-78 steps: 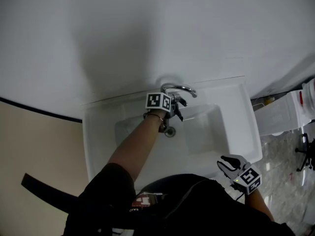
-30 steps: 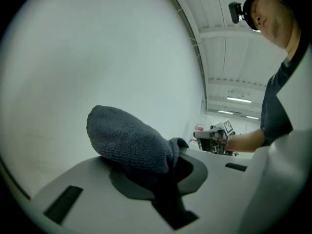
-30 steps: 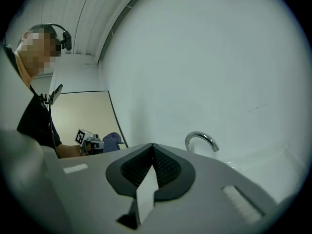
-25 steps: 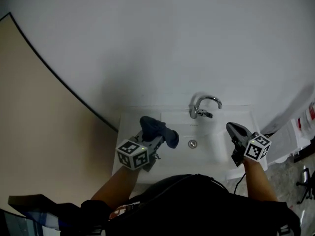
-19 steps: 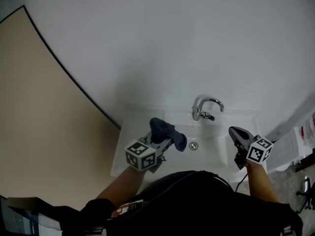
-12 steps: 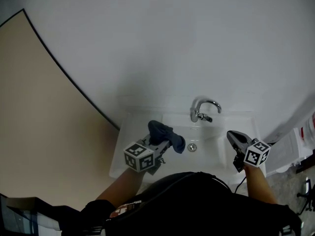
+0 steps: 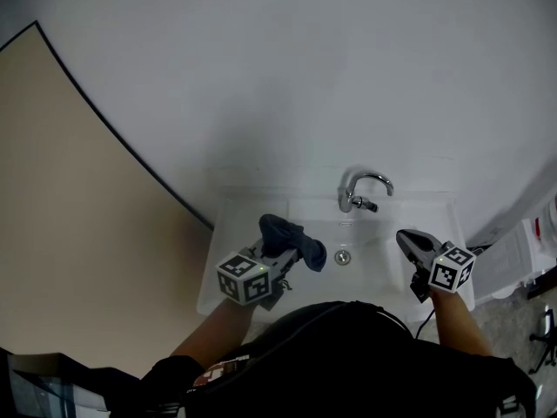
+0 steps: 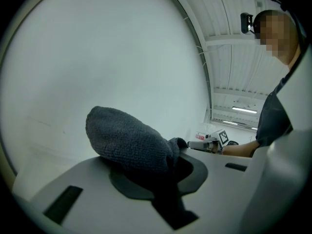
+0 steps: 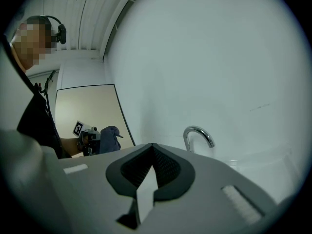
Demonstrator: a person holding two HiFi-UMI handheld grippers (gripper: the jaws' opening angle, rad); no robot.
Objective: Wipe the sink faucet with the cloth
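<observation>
A chrome curved faucet [image 7: 361, 188] stands at the back of the white sink [image 7: 228, 259]. My left gripper [image 7: 280, 252] hovers over the sink's left front part, shut on a dark blue-grey cloth [image 7: 292, 239] that bulges out past its tips. In the left gripper view the cloth [image 8: 129, 140] fills the space between the jaws. My right gripper [image 7: 407, 243] hangs over the sink's right side with its jaws shut and nothing in them. The right gripper view shows the faucet [image 9: 197, 134] ahead and the cloth [image 9: 110, 139] far to the left.
A drain [image 7: 343, 257] sits in the middle of the basin. The white wall rises right behind the faucet. A beige panel with a black edge [image 7: 113, 129] lies to the left. White storage bins [image 7: 513, 259] stand to the right of the sink.
About three seconds ago the left gripper was at the faucet; now it is back over the sink's left front with the cloth. The right gripper came up to the sink's right side.
</observation>
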